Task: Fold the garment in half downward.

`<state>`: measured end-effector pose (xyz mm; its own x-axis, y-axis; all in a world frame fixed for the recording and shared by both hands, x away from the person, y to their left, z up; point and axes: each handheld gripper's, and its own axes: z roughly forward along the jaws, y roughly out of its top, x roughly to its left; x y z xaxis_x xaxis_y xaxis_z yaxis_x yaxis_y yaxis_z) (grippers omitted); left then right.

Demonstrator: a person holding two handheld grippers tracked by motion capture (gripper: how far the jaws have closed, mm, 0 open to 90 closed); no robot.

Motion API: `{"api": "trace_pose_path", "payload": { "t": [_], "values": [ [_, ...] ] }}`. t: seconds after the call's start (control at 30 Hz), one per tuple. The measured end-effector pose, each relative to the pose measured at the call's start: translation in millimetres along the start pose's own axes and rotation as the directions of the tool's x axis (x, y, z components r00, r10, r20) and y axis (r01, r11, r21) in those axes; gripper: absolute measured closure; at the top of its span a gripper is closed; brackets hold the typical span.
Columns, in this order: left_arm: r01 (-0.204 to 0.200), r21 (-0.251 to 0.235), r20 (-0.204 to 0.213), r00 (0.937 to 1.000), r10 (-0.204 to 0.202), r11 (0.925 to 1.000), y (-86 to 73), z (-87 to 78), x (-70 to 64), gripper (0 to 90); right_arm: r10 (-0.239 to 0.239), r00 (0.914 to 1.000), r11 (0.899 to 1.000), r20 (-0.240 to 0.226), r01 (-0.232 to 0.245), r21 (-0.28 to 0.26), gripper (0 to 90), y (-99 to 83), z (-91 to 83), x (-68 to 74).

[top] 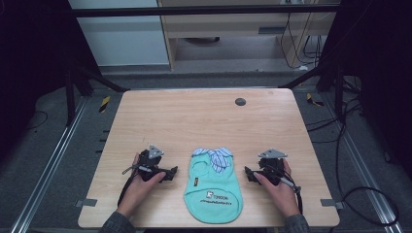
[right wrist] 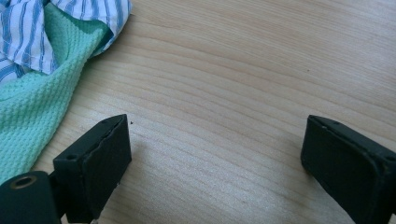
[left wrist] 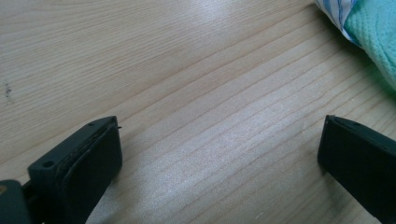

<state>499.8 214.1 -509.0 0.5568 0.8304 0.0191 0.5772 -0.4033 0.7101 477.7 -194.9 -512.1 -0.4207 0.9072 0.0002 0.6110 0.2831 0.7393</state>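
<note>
In the high view a small mint garment (top: 214,189) is lying flat at the lower centre of the frame, on the near part of the table (top: 194,121), its rounded hem almost reaching the near table edge. Its striped collar (top: 214,155) is pointing toward the upper part of the frame. The left gripper (top: 167,174) is sitting at the lower left of the garment, held by the left hand (top: 141,187), and is pointing toward the cloth with a strip of bare wood between them. The right gripper (top: 248,174) is sitting at the lower right, in the right hand (top: 279,191), also near the cloth edge but apart from it.

In the left gripper view the jaws are standing wide apart over bare wood, holding nothing; the garment (left wrist: 378,42) is showing in the upper right corner, the collar (left wrist: 338,14) beside it. In the right gripper view the jaws are likewise spread wide and gripping nothing, with the garment (right wrist: 32,116) filling the left of the frame and the collar (right wrist: 70,23) at the upper left; the left jaw is lying just beside the cloth edge.

The upper half of the table is lying open, save for a dark round spot (top: 240,101) near the upper edge. Wood is also lying free outside each hand toward the side edges.
</note>
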Motion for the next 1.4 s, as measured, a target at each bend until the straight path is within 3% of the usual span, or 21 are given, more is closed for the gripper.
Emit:
{"api": "trace_pose_path", "payload": {
  "t": [0.57,0.73,0.77,0.83,0.87,0.9,1.0,1.1,1.2,1.23,1.27,1.3,1.4],
  "values": [
    [-0.024,-0.002,0.015,0.9996,0.024,0.9997,-2.5,-3.2,-0.2,0.0,-0.002,1.0000,1.000,0.009,0.002,0.003,8.2,-0.1,-0.1,0.8],
    [-0.042,-0.001,0.014,0.9990,0.042,0.9991,2.8,-7.7,-4.6,4.6,-0.002,1.0000,1.000,0.005,0.002,0.005,10.5,0.4,-0.6,1.5],
    [-0.050,-0.017,0.029,0.9983,0.050,0.9986,10.1,-12.3,-7.6,4.7,-0.014,0.9999,1.000,0.001,0.014,0.013,17.5,3.5,-2.3,4.3],
    [-0.051,-0.023,0.039,0.9979,0.052,0.9984,14.9,-14.2,-8.6,4.8,-0.061,0.9978,0.998,-0.027,0.062,0.016,23.5,11.4,-3.9,9.7],
    [-0.055,-0.028,0.047,0.9973,0.056,0.9981,20.6,-15.2,-9.1,4.8,-0.061,0.9978,0.998,-0.027,0.062,0.016,23.5,11.4,-3.9,9.7],
    [-0.070,-0.030,0.050,0.9962,0.071,0.9971,27.2,-15.2,-9.3,5.3,-0.099,0.9945,0.995,-0.034,0.100,0.019,30.3,23.0,-5.0,15.8],
    [-0.109,-0.020,0.050,0.9927,0.110,0.9938,49.0,-11.1,-8.7,6.9,-0.129,0.9902,0.991,-0.052,0.131,0.030,36.6,37.1,-4.1,21.2],
    [-0.093,-0.012,0.094,0.9911,0.094,0.9956,77.4,-3.2,-6.2,12.0,-0.182,0.9799,0.981,-0.082,0.186,0.049,49.2,64.2,1.4,28.0],
    [-0.097,0.003,0.088,0.9914,0.096,0.9953,87.4,2.4,-6.4,18.7,-0.185,0.9761,0.979,-0.115,0.193,0.065,55.8,75.6,6.9,28.4],
    [-0.110,0.016,0.094,0.9897,0.108,0.9938,91.5,5.8,-6.9,25.9,-0.177,0.9734,0.978,-0.145,0.190,0.081,61.4,85.1,13.1,29.4],
    [-0.116,0.025,0.091,0.9894,0.113,0.9929,94.7,9.0,-7.7,25.9,-0.177,0.9734,0.978,-0.145,0.190,0.081,61.4,85.1,13.1,29.4],
    [-0.099,0.038,0.107,0.9897,0.095,0.9943,100.0,14.6,-8.7,32.3,-0.186,0.9677,0.974,-0.170,0.204,0.098,68.0,93.1,19.5,31.0],
    [-0.108,0.045,0.116,0.9880,0.102,0.9931,104.7,18.7,-11.4,41.4,-0.177,0.9629,0.972,-0.204,0.203,0.116,74.3,99.4,26.2,31.9]
  ]
}}
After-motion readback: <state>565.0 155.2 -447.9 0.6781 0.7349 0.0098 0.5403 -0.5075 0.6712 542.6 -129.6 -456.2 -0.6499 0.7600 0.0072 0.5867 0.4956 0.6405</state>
